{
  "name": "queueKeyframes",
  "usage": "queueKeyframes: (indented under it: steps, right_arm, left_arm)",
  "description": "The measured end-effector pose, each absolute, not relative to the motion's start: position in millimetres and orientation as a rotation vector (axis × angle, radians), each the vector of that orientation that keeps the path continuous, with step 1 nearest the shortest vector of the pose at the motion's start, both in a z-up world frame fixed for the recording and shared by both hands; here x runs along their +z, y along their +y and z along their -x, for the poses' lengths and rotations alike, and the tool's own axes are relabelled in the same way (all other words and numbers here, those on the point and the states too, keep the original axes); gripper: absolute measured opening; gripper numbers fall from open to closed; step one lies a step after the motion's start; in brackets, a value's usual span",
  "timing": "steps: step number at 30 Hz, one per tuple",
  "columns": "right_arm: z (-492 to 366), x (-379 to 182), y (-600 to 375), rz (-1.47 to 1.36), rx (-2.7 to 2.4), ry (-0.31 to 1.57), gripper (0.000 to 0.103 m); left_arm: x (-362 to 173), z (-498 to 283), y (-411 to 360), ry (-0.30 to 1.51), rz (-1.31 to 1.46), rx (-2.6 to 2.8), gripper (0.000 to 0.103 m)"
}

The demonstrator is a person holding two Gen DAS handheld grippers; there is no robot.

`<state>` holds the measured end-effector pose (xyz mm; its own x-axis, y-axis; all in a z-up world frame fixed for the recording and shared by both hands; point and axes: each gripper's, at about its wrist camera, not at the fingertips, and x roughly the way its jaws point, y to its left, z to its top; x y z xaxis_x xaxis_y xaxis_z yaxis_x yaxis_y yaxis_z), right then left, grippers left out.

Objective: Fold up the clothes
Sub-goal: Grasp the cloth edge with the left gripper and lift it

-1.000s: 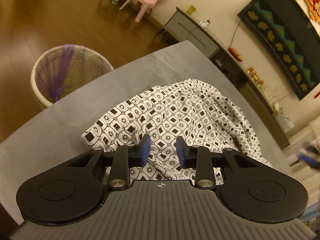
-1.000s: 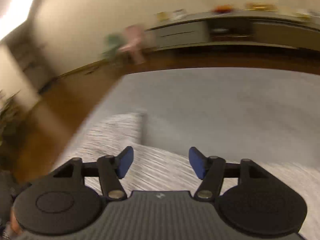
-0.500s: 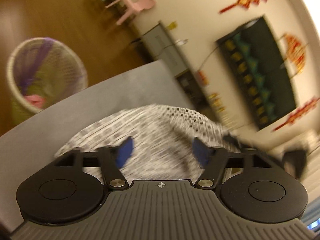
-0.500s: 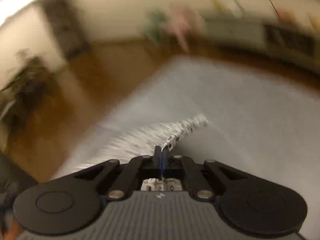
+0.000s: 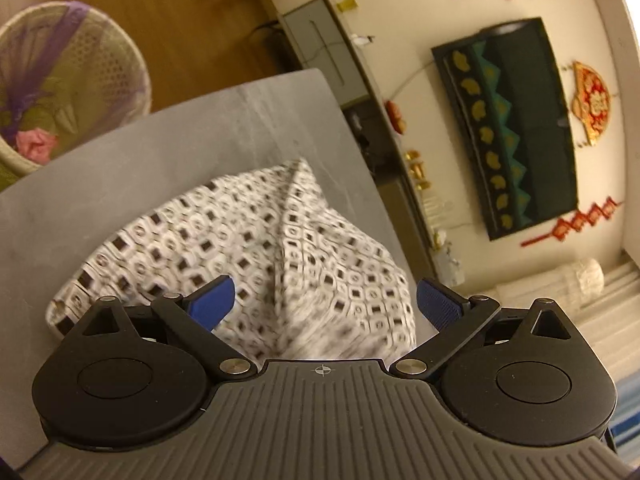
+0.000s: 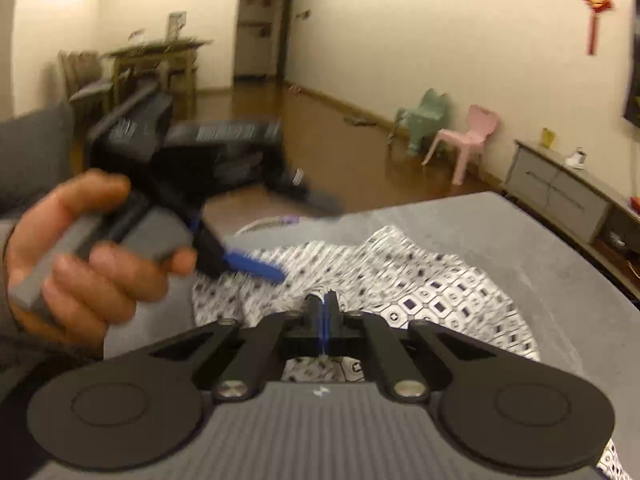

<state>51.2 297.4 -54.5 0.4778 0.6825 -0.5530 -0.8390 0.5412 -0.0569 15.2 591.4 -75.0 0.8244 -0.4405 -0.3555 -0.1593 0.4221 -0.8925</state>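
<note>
Between the blue pads of the right gripper (image 6: 323, 320), which are pressed together with no gap showing, a pinch of the patterned garment (image 6: 420, 280) is clamped, and the cloth rises from the grey table (image 6: 560, 248) toward that pinch in a raised ridge. The left gripper (image 5: 324, 304) hangs just above the same garment with its pads spread wide and nothing between them; from the right wrist view it shows blurred at the left, held in the person's left hand (image 6: 80, 248), one blue fingertip pointing down at the cloth's near-left edge. The garment lies bunched rather than flat, a sharp crease running up its middle in the left wrist view, its far part resting on the table and its near part lifted. As I judge it, the step in hand is a fold or a straightening carried by the right pinch; the blur forbids saying which. To do it well, the clamped edge should travel low and level so the loose layers do not drag into new wrinkles, and the open left gripper would best close on a matching edge or corner, not on the crumpled middle, so both ends move together. The thin fabric will likely slide on the smooth table, so a slow pull suits it. A mesh basket (image 5: 76, 80) holding other clothes stands on the floor beyond the table's far-left corner.
</note>
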Motion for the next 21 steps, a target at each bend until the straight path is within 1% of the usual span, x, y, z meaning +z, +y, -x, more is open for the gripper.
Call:
queueKeyframes:
  steps: [4, 7, 9, 10, 11, 12, 13, 14, 15, 16, 17, 18, 21]
  right_arm:
    - [-69, -44, 282, 0.176, 0.914, 0.517, 0.001]
    - [-74, -45, 279, 0.136, 0.938, 0.545, 0.001]
    - [-74, -49, 279, 0.133, 0.961, 0.566, 0.001]
    - [-73, -51, 280, 0.139, 0.974, 0.574, 0.001]
    - [-72, -53, 281, 0.147, 0.987, 0.58, 0.001]
    - [-70, -55, 281, 0.157, 0.998, 0.589, 0.001]
    - [-69, -56, 278, 0.171, 1.01, 0.605, 0.003]
    - [-67, -55, 274, 0.186, 1.023, 0.625, 0.006]
    - [-63, -51, 261, 0.19, 1.02, 0.631, 0.014]
    - [-58, -44, 243, 0.187, 1.009, 0.629, 0.026]
    - [-55, -39, 220, 0.184, 0.971, 0.623, 0.032]
    - [-53, -35, 193, 0.181, 0.917, 0.616, 0.039]
    - [-70, -45, 105, 0.113, 0.634, 0.689, 0.04]
  left_arm:
    - [-80, -12, 587, 0.571, 1.237, -0.268, 0.094]
    - [-89, -12, 582, 0.545, 1.33, -0.312, 0.094]
    - [-94, -19, 578, 0.558, 1.335, -0.305, 0.09]
    - [-95, -23, 576, 0.561, 1.328, -0.305, 0.076]
    - [-97, -27, 575, 0.563, 1.321, -0.304, 0.04]
    - [-91, -29, 577, 0.561, 1.298, -0.299, 0.007]
    - [-85, -30, 579, 0.559, 1.275, -0.293, 0.0]
    - [-80, -31, 580, 0.558, 1.252, -0.288, 0.0]
    - [-75, -24, 585, 0.571, 1.215, -0.268, 0.0]
    - [-71, -18, 590, 0.586, 1.177, -0.249, 0.0]
    - [-66, -11, 595, 0.6, 1.139, -0.229, 0.0]
    - [-62, -4, 600, 0.614, 1.101, -0.209, 0.0]
    - [-49, 16, 615, 0.653, 0.986, -0.15, 0.0]
